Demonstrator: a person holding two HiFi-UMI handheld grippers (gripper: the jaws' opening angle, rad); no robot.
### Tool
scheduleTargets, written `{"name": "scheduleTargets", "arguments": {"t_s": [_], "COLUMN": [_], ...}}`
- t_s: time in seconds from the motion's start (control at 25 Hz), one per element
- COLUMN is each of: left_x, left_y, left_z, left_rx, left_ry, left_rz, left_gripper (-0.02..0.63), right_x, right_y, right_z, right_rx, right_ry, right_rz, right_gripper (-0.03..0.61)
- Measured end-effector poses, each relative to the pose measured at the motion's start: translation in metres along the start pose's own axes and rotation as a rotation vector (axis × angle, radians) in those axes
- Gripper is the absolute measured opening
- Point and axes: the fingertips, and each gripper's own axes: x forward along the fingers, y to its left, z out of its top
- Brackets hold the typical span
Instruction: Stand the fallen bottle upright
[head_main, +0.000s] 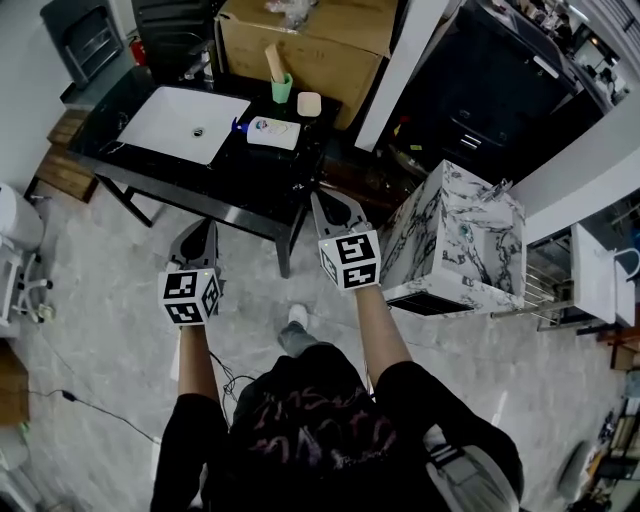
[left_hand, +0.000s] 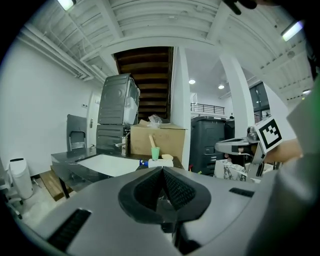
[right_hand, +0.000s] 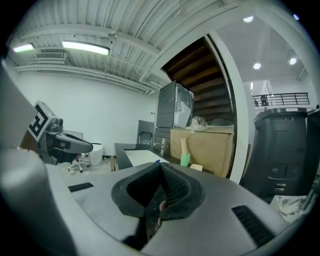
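Observation:
The fallen bottle (head_main: 272, 131), white with a blue cap, lies on its side on the black table (head_main: 250, 195), just right of the white sink basin (head_main: 185, 122). In the left gripper view the bottle (left_hand: 157, 163) shows just above my closed jaws. Both grippers hover over the floor in front of the table, apart from the bottle. My left gripper (head_main: 207, 230) (left_hand: 162, 170) is shut and empty. My right gripper (head_main: 322, 198) (right_hand: 161, 166) is nearer the table's front edge, its pads together with nothing between them.
A green cup (head_main: 282, 88) holding a wooden stick and a beige block (head_main: 309, 103) stand behind the bottle. A cardboard box (head_main: 310, 35) sits beyond the table. A marble-patterned cube (head_main: 455, 240) stands on the floor to the right. A person's legs are below.

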Motion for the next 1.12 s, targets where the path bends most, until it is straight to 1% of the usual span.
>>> {"name": "scheduleTargets", "arguments": {"t_s": [0.2,0.4,0.8,1.12], "left_x": [0.065,0.112,0.162,0.207], "left_y": [0.017,0.025,0.038,0.060], "left_z": [0.016,0.029,0.039,0.039], "left_rx": [0.000,0.006,0.031,0.038], "left_ry": [0.019,0.041,0.072,0.092], "left_rz": [0.019,0.036,0.051,0.030], "left_gripper": [0.015,0.015,0.015,0.015], "right_x": [0.057,0.098,0.140,0.176], "right_y": [-0.038,-0.070,-0.103,-0.122], "right_z": [0.003,0.002,-0.005,-0.013], "right_rx": [0.009,0.025,0.065,0.076], "right_ry": [0.011,0.022,0.027,0.052], "right_rz": [0.021,0.034,0.045,0.007], "right_gripper": [0.015,0.015,0.015,0.015]}}
